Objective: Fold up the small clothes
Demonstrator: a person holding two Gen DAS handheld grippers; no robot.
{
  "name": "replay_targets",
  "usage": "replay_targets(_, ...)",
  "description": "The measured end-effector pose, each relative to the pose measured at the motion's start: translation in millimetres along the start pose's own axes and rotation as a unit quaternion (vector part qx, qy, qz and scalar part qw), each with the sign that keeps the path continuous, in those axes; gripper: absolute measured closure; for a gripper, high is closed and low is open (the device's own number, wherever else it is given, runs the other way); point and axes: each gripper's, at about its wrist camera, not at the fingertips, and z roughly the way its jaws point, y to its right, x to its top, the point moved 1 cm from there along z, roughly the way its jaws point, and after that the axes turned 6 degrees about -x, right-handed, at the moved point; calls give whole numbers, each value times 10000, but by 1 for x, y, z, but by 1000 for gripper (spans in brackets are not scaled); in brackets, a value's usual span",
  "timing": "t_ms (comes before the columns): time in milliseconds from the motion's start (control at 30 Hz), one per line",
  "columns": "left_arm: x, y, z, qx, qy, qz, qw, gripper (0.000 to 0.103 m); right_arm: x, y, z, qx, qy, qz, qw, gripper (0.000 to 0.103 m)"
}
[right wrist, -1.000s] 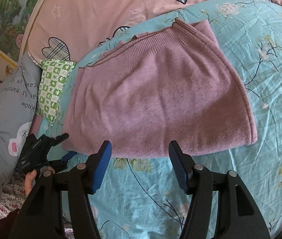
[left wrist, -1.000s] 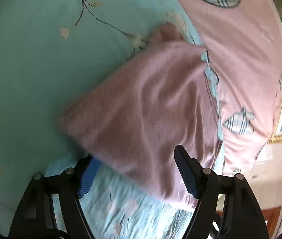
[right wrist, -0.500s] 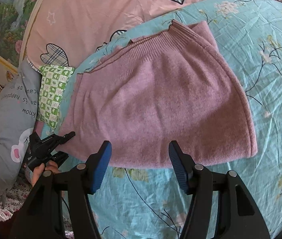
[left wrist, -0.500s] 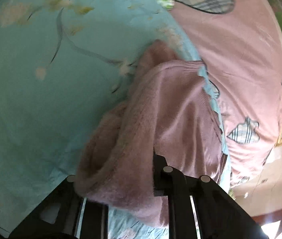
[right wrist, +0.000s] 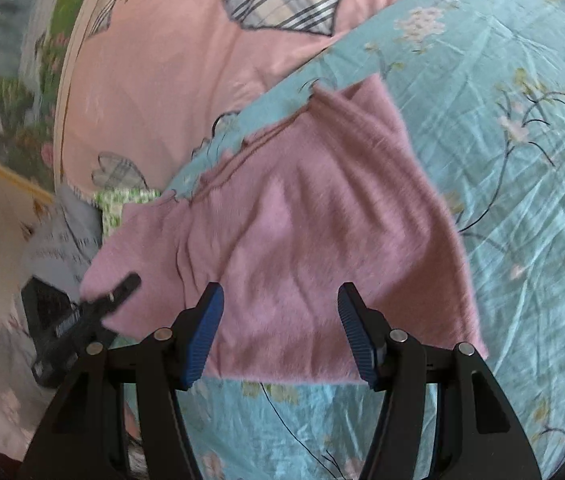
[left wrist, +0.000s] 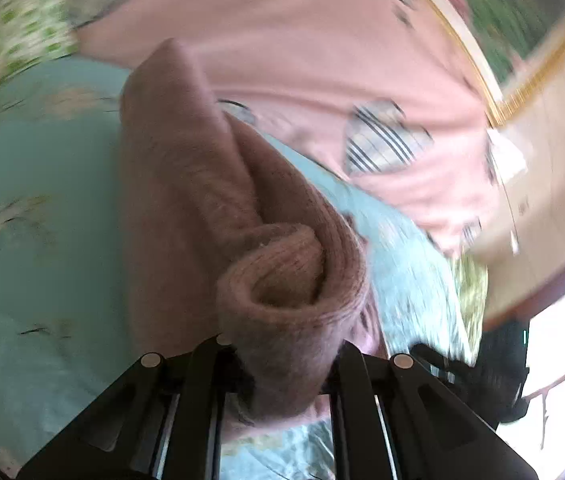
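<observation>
Sweater (right wrist: 314, 248): lying on the teal sheet (right wrist: 522, 208), one corner raised off it on my left side.
Left gripper (left wrist: 282, 376): I am clamping it on the sweater's knit edge (left wrist: 282, 280), which is curling into a roll just ahead of the jaws (this view is blurred).
Right gripper (right wrist: 282, 332): I am holding it released, jaws apart, over the sweater's near hem; nothing is being gripped.
Pink quilt (right wrist: 186, 64): lying beyond the sheet.
</observation>
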Motion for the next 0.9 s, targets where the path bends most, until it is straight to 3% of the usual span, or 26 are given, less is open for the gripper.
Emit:
replay_targets(133, -25, 32, 39, -117, -549, 539, 9970, 95, 19, 14, 2, 172, -70, 175, 9997, 42)
replay_targets(233, -43, 39, 66, 84, -919, 797, 9925, 95, 33, 20, 19, 531, -374, 349, 9973, 42)
replay_targets(400, -49, 42, 72, 250, -996, 1024, 9894, 95, 55, 11, 66, 754, -895, 394, 9923, 42)
replay_targets(567, -50, 42, 65, 316, -974, 1163, 9879, 95, 76, -21, 112, 991, -1089, 136, 9890, 43)
replay_targets(633, -51, 44, 59, 276, -951, 1210, 9877, 95, 83, -30, 132, 798, -1221, 53, 9893, 51)
replay_targets(667, -48, 46, 61, 288, -942, 1236, 9874, 95, 86, -33, 140, 799, -1272, 49, 9886, 76)
replay_targets(700, -48, 49, 60, 291, -936, 1265, 9871, 95, 88, -36, 147, 828, -1342, 43, 9875, 86)
replay_targets(800, -40, 63, 49, 164, -836, 1412, 9863, 95, 99, -50, 141, 953, -1218, -165, 9878, 88)
replay_targets(900, -33, 89, 45, -117, -748, 1632, 9837, 95, 110, -68, 104, 1270, -852, -573, 9866, 88)
